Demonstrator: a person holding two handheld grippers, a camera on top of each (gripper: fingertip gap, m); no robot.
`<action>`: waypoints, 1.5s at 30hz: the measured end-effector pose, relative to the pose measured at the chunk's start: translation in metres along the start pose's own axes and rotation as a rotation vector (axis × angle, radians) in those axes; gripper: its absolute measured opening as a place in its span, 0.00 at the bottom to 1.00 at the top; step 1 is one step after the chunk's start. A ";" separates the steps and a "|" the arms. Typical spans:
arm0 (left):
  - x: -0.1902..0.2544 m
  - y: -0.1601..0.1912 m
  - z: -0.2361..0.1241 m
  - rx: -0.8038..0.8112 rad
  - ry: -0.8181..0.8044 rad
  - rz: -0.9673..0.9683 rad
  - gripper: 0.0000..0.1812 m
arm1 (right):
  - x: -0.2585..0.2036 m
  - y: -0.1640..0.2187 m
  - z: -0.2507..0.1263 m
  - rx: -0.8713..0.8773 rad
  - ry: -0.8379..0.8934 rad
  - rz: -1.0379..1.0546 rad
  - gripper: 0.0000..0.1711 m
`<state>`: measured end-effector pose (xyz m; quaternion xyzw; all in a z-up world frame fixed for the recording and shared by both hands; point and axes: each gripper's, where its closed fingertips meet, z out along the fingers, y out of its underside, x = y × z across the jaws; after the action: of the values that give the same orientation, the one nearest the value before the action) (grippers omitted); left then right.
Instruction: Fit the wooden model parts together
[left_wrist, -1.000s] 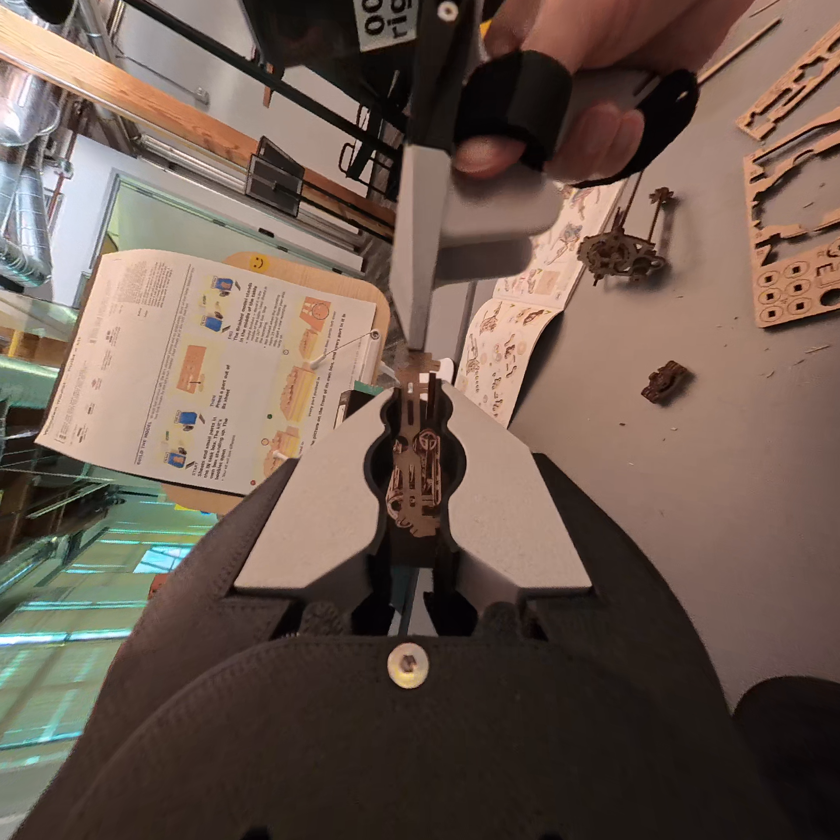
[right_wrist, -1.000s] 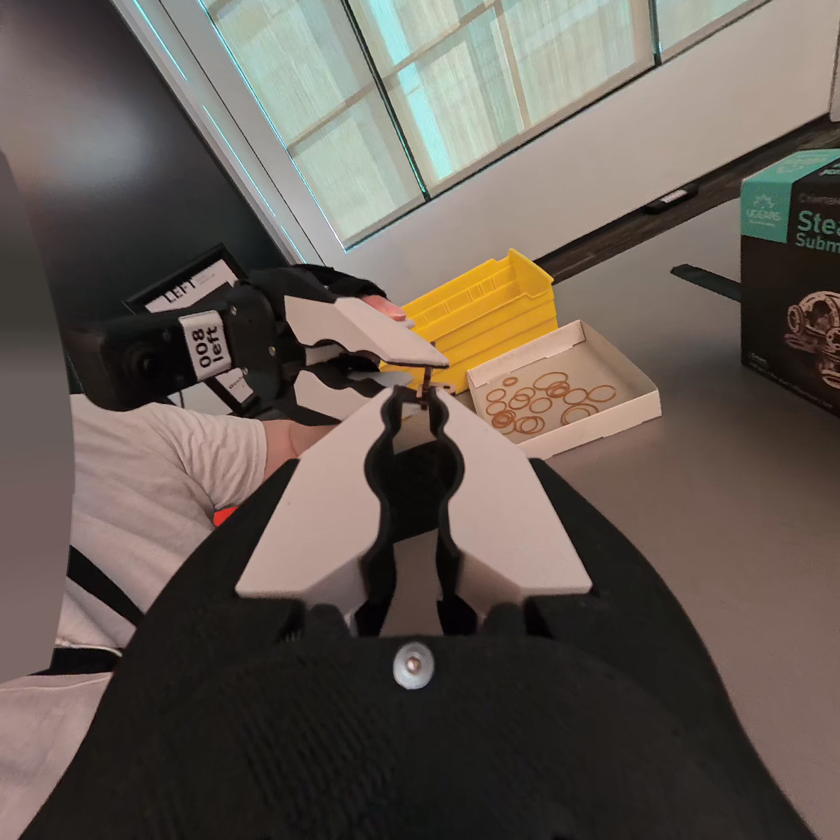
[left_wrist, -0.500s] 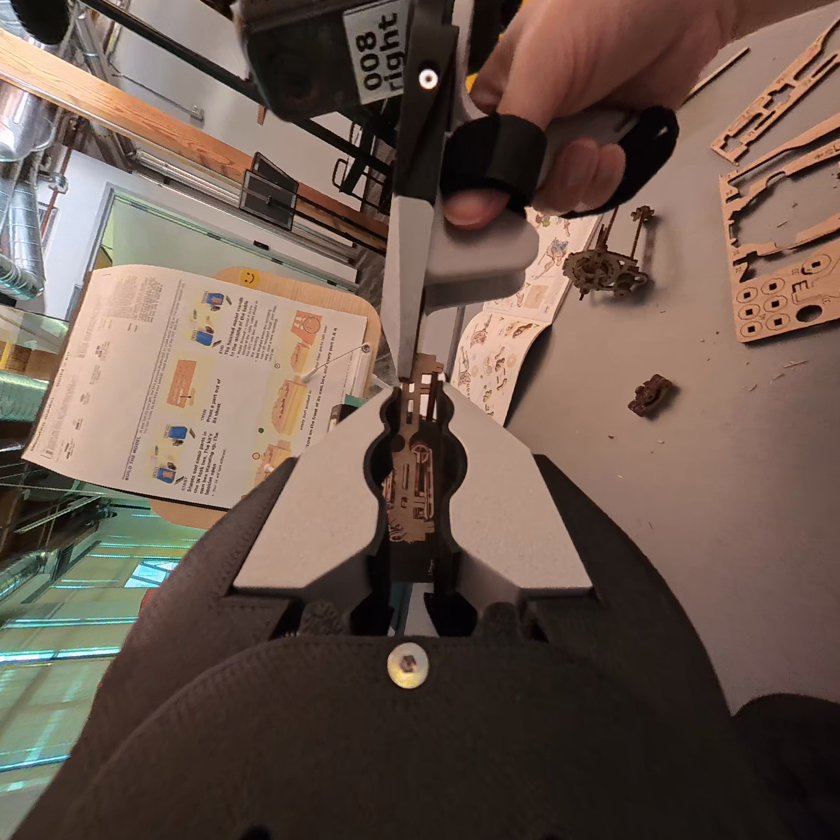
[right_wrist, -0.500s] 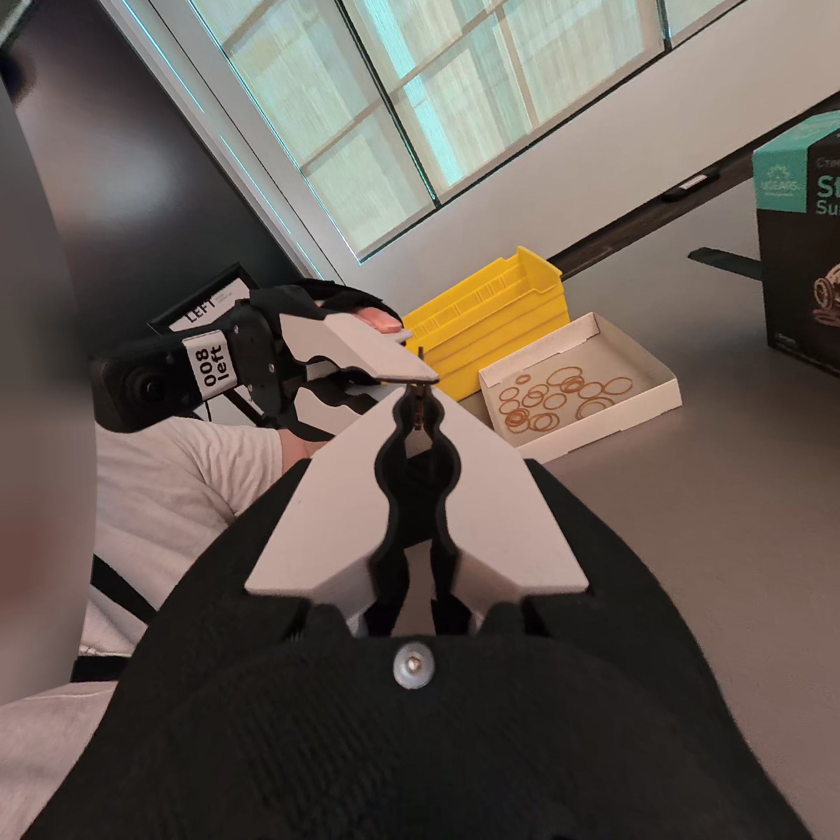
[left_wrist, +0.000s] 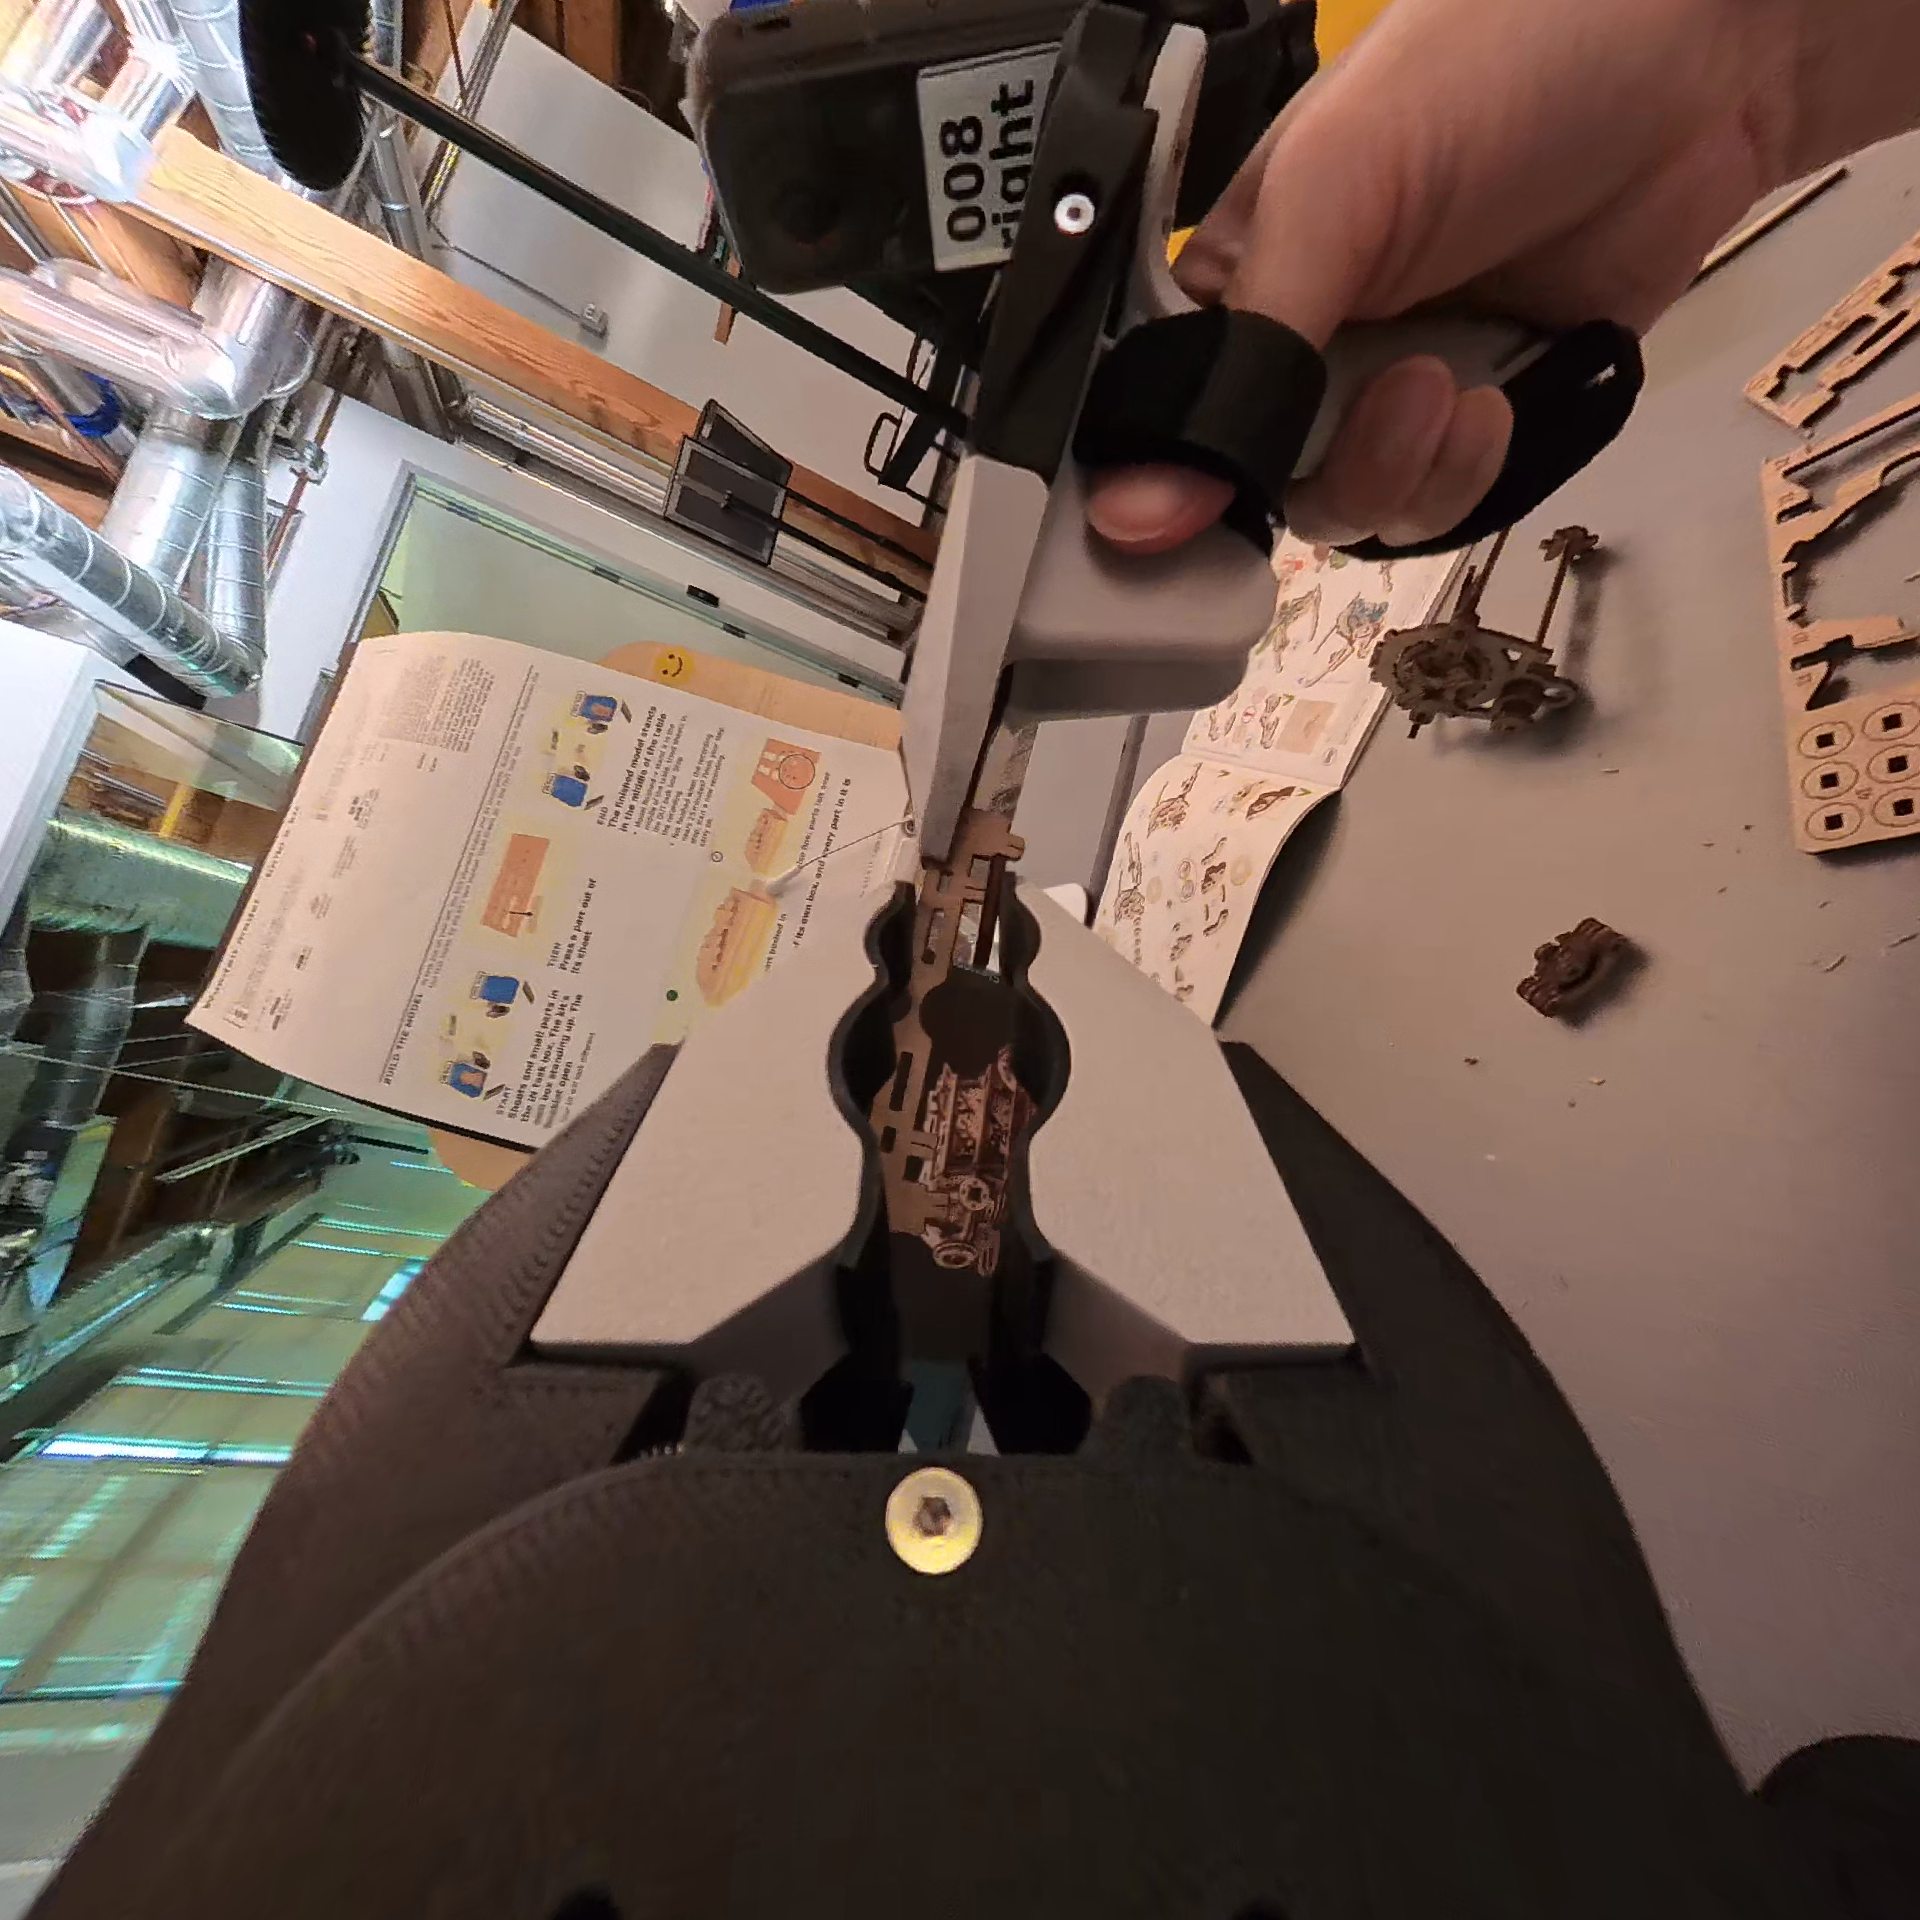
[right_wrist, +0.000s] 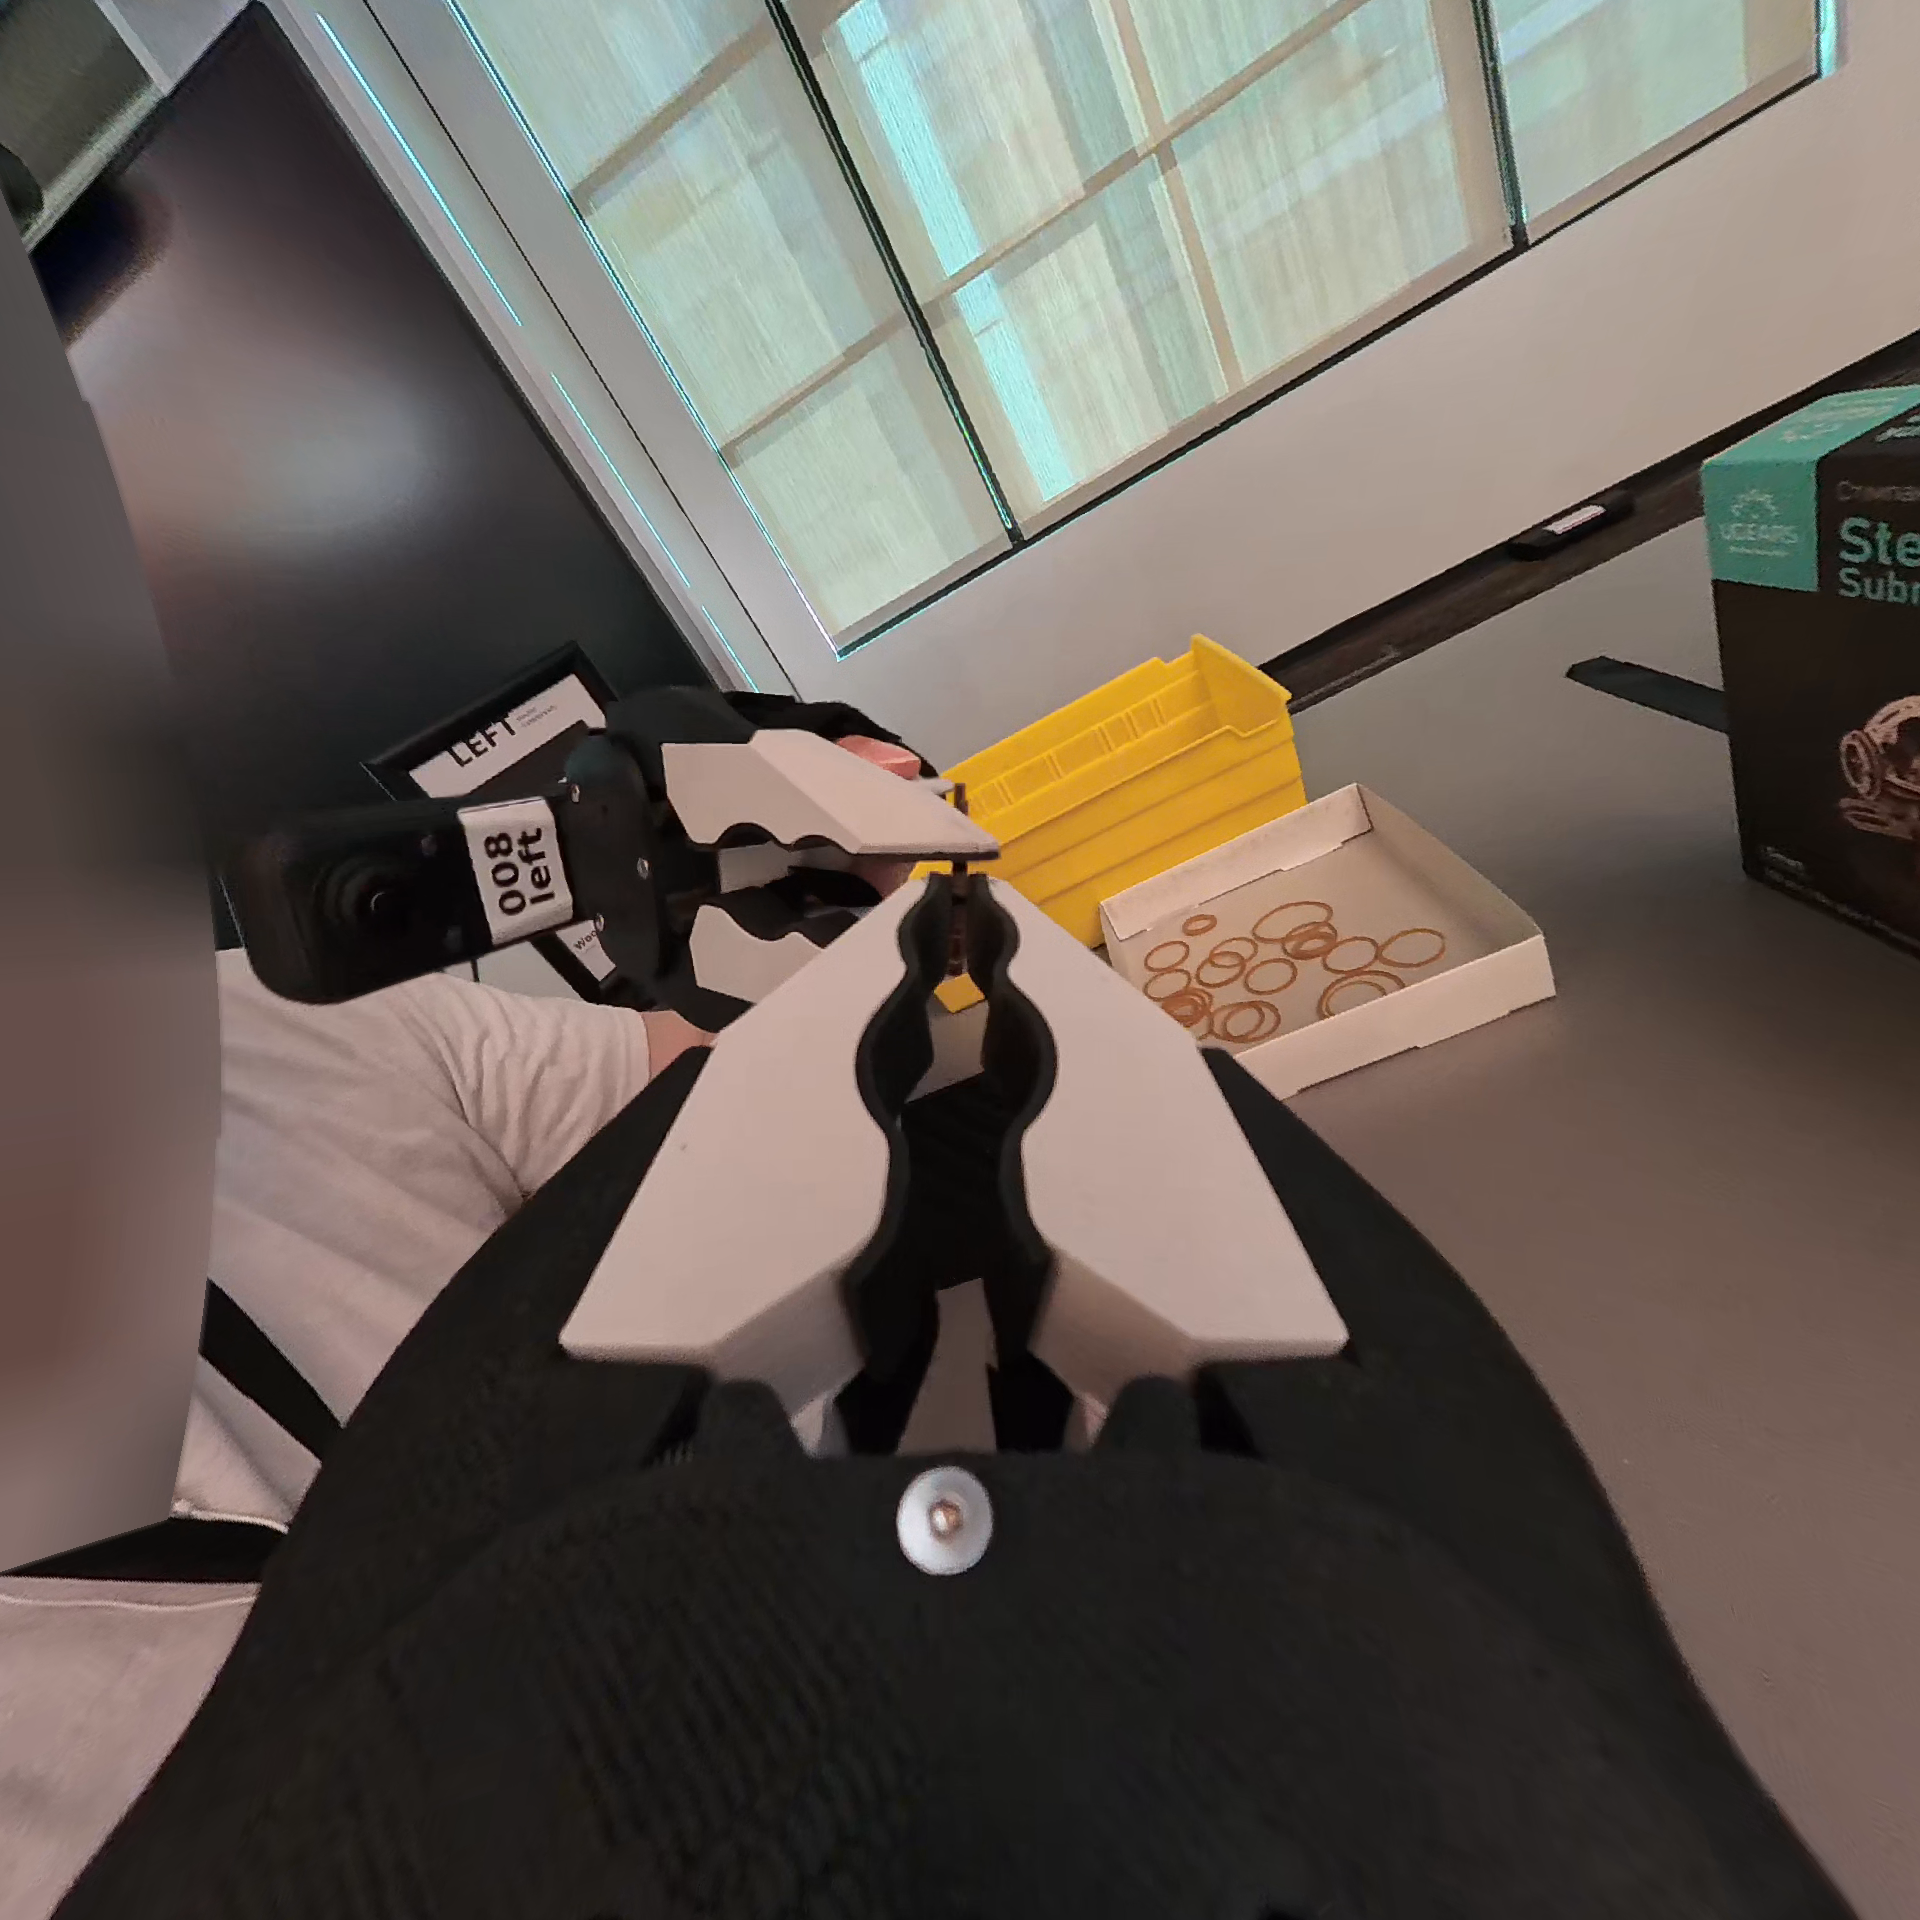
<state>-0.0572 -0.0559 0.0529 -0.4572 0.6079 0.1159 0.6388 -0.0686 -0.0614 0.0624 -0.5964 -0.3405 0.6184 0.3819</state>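
While the left gripper clamps the flat brown wooden model part upright for fitting, the right gripper pinches its top end.

Rubber bands in tray, bin apparently just behind

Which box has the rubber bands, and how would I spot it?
Find the grey table under the big windows, then the yellow bin on it. Touching or nearly touching the bin's side toward the kit box is a low white tray with tan rubber bands scattered inside. It alone is flat, open and white; the bin is tall and yellow, the kit box dark with a teal top.
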 end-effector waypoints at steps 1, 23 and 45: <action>0.000 0.000 0.000 -0.005 -0.005 0.009 0.07 | 0.000 0.000 0.000 0.001 0.002 -0.006 0.02; -0.001 0.002 0.000 0.004 0.054 -0.114 0.07 | 0.001 0.000 0.002 0.001 0.049 -0.069 0.02; 0.025 -0.001 -0.002 0.029 0.269 -0.226 0.07 | -0.004 0.024 -0.010 -0.282 0.150 -0.510 0.17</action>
<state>-0.0517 -0.0677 0.0317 -0.5246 0.6344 -0.0277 0.5671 -0.0601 -0.0765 0.0431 -0.5829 -0.5327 0.4034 0.4623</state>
